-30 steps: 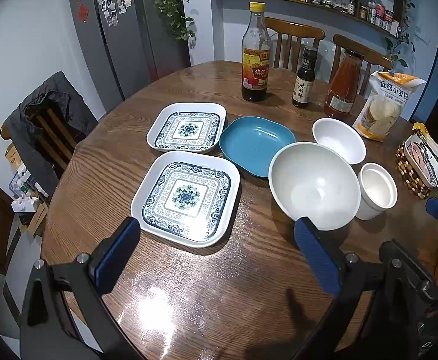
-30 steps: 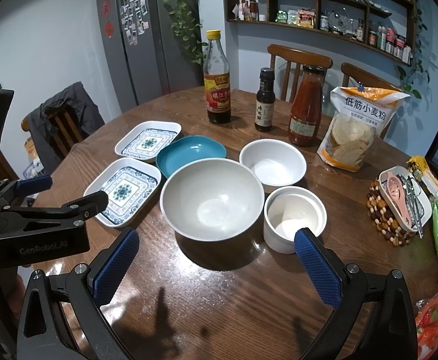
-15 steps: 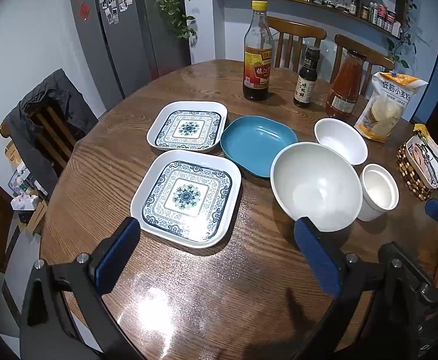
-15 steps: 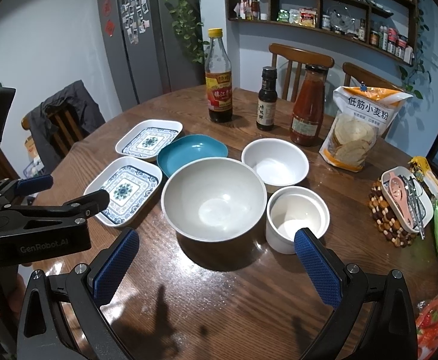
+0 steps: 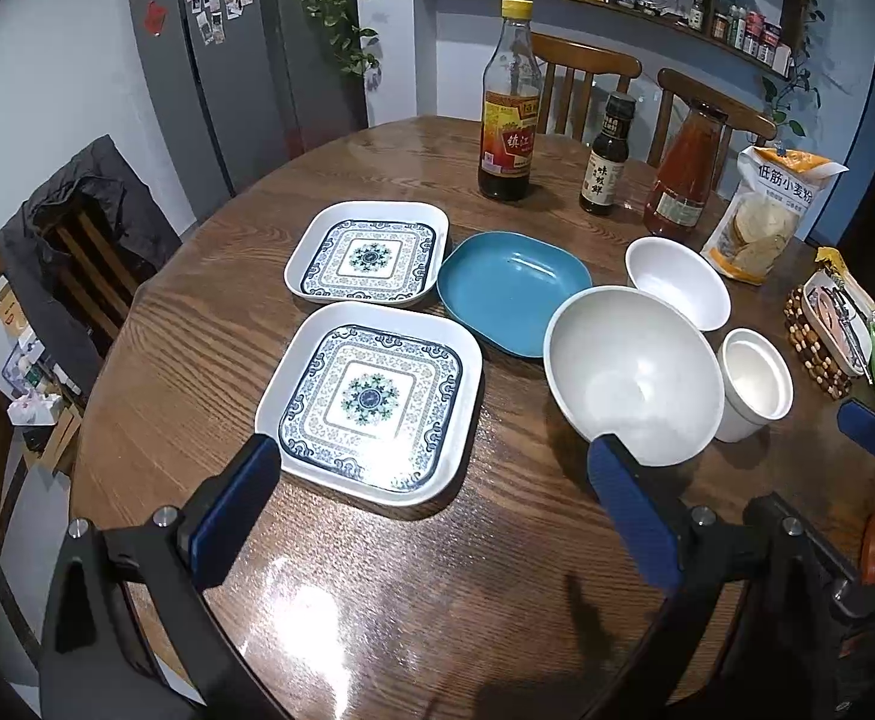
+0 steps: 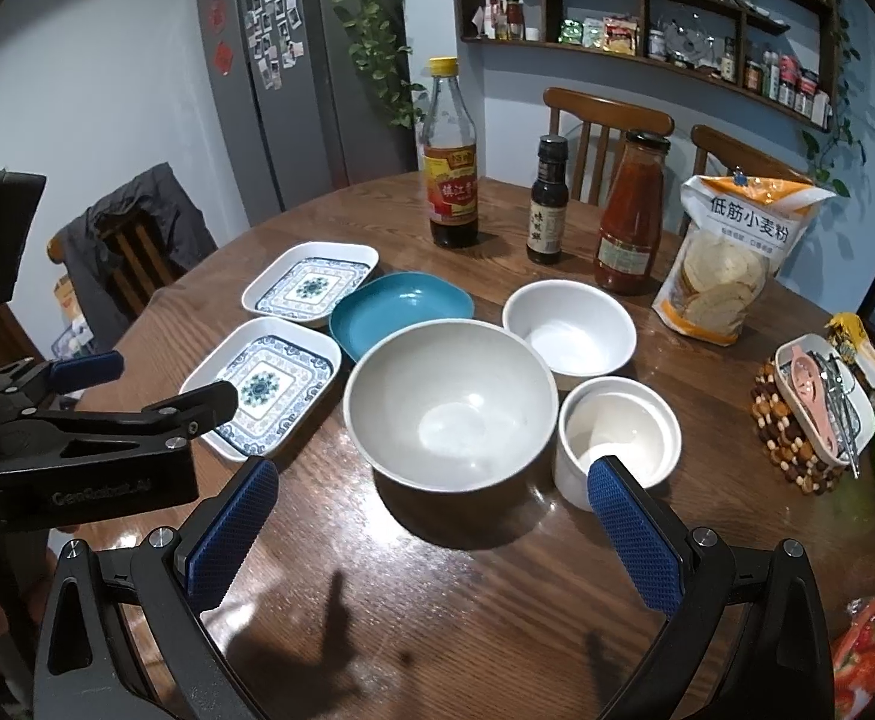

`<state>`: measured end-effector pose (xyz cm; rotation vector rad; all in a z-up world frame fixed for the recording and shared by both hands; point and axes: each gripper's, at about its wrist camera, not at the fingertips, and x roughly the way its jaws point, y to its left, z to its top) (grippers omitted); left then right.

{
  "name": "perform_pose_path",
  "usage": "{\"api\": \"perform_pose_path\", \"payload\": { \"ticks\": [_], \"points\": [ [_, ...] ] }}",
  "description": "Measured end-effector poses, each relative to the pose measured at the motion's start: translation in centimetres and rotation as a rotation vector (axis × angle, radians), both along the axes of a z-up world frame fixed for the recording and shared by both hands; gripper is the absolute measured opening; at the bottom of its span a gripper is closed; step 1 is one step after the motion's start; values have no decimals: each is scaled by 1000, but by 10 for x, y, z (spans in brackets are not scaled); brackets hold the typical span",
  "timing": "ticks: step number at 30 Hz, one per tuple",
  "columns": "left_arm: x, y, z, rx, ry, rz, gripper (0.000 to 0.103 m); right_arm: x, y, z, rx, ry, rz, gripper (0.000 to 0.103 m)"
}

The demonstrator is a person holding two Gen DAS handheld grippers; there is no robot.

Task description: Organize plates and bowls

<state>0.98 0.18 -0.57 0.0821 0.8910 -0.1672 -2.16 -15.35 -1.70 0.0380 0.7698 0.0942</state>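
Both grippers, left gripper point(image 5: 431, 498) and right gripper point(image 6: 437, 525), hover with fingers spread and empty above the tabletop point(image 5: 437, 588), where plates and bowls lie unstacked; stacking seems unstarted, likely beginning with the near patterned plate point(image 5: 371, 399).

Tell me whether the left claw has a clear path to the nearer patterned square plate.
Probably yes. The left claw is open, and the nearer patterned square plate lies flat just ahead of it with nothing stacked on it and bare table along its near edge.
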Motion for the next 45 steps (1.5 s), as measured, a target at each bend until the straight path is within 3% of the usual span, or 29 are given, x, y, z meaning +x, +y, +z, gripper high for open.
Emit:
{"api": "perform_pose_path", "payload": {
  "ticks": [8, 14, 18, 19, 21, 24, 28, 29, 32, 33, 36, 45],
  "points": [
    [30, 56, -28, -27, 87, 17, 103, 2, 29, -11, 136, 57, 32, 103],
    [62, 99, -53, 27, 125, 45, 99, 19, 76, -24, 122, 108, 75, 101],
    [81, 107, -70, 62, 155, 7, 86, 54, 91, -50, 149, 195, 48, 63],
    [85, 107, -73, 66, 161, -2, 80, 66, 94, -60, 145, 222, 36, 60],
    [95, 106, -80, 71, 177, -25, 76, 84, 96, -72, 104, 237, -15, 58],
    [103, 108, -88, 67, 191, -47, 72, 102, 96, -82, 95, 260, -56, 47],
    [114, 113, -101, 45, 233, -56, 49, 124, 104, -94, 63, 306, -74, 36],
    [116, 114, -104, 29, 246, -59, 48, 127, 104, -96, 67, 312, -75, 34],
    [117, 116, -104, 4, 251, -76, 45, 136, 108, -104, 80, 350, -64, 14],
    [116, 116, -103, 8, 251, -83, 42, 137, 110, -106, 75, 358, -57, 13],
    [113, 114, -100, 9, 255, -107, 19, 136, 117, -103, 57, 356, -27, 13],
    [66, 151, -75, 14, 201, -37, 19, 116, 147, -71, 75, 297, 111, 12]
  ]
}}
